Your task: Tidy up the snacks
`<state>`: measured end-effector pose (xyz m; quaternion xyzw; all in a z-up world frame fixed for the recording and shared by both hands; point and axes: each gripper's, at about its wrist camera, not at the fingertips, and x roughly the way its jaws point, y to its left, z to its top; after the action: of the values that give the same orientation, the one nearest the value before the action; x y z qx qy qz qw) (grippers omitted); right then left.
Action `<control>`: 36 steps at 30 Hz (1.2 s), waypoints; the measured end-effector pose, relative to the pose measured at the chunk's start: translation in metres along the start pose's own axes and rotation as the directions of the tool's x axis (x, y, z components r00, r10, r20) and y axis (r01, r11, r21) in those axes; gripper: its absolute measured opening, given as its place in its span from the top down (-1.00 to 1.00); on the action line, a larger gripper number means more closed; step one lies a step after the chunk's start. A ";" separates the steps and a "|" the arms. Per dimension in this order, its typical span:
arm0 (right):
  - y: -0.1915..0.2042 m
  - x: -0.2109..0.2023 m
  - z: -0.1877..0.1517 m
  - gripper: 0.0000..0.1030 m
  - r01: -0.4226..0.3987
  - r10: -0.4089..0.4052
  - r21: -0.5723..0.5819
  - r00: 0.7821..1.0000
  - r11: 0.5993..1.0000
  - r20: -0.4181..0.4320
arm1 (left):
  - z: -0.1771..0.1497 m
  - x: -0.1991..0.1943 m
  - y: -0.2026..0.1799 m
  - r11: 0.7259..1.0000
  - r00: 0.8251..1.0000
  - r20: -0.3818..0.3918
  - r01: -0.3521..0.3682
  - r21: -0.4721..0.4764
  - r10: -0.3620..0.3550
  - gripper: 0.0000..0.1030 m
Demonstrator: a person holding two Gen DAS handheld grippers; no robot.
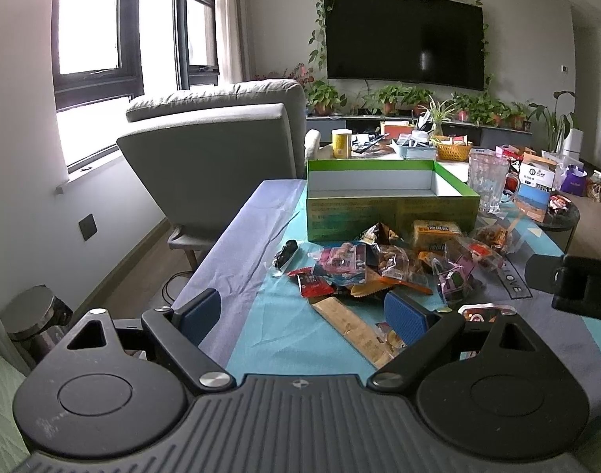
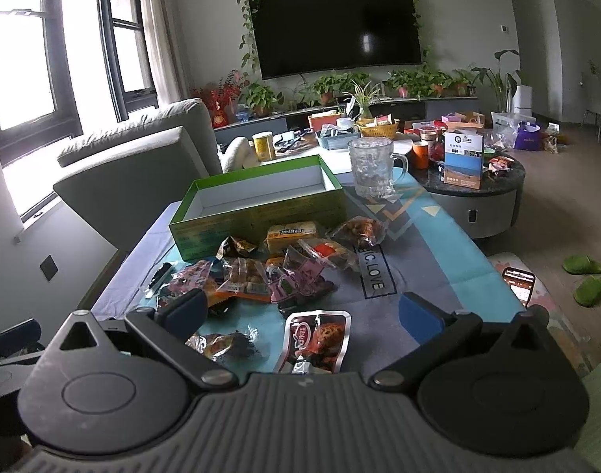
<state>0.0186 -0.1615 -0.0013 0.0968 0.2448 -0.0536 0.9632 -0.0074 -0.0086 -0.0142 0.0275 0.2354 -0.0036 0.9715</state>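
Both grippers hung over the near end of the table (image 1: pixel 229 244), and neither held anything. The left gripper (image 1: pixel 302 317) had its jaws spread wide, blue pads apart, with a long tan snack bar (image 1: pixel 351 329) lying on the cloth between them, untouched. The right gripper (image 2: pixel 304 315) was open too, its fingers standing either side of a red snack packet (image 2: pixel 318 339) and a small dark wrapped snack (image 2: pixel 225 345), pads clear of both.

Ahead of them sat the pile of snacks (image 1: pixel 395 264), loose packets heaped on the blue patterned cloth, right up against the front wall of the green box (image 1: pixel 391 213). The box stood open, its white inside showing. A small black packet (image 1: pixel 284 254) lay apart at the left of the pile. Beyond the box, a clear glass mug (image 2: pixel 373 171) stood upright near the table's far corner.
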 end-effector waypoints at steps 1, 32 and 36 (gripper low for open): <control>0.000 0.001 0.000 0.10 0.000 0.000 0.001 1.000 1.000 -0.001 | 0.001 0.001 0.000 1.000 1.000 -0.004 0.000 -0.001 0.000 -0.75; -0.002 -0.002 -0.001 0.10 0.012 -0.012 0.007 1.000 1.000 0.007 | -0.002 0.000 0.002 1.000 1.000 -0.013 -0.010 -0.017 0.010 -0.74; -0.004 -0.002 -0.001 0.10 0.015 -0.015 0.012 1.000 1.000 0.011 | -0.003 0.002 0.005 0.999 1.000 -0.018 -0.017 -0.030 0.017 -0.74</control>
<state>0.0159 -0.1646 -0.0021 0.1002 0.2397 -0.0630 0.9636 -0.0071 -0.0038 -0.0172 0.0150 0.2439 0.0083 0.9696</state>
